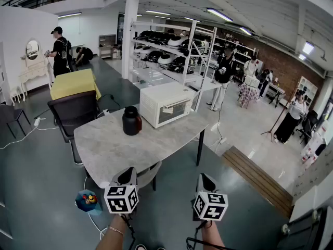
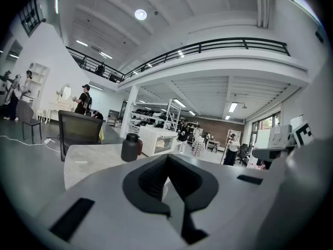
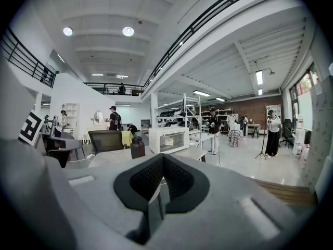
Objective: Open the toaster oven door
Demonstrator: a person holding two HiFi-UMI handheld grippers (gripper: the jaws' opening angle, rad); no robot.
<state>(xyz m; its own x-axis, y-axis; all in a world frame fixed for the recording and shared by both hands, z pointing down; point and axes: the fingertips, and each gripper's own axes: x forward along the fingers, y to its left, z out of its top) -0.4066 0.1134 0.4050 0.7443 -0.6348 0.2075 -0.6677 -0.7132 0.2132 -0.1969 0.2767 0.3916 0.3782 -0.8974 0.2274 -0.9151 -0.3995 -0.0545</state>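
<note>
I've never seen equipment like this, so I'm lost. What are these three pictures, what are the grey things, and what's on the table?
No robot here: a person holds a tool with tongs in each hand. One picture comes from a camera on the person's head; the other two from cameras riding on the left tongs and right tongs, whose grey bodies fill those views. Both tongs are shut and hold nothing. On the grey table stand a white toaster oven, door closed, and a dark jug.

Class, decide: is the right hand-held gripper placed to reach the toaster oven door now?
Probably not: the right hand-held gripper hangs short of the table, the door lies across it; nothing blocks.
</note>
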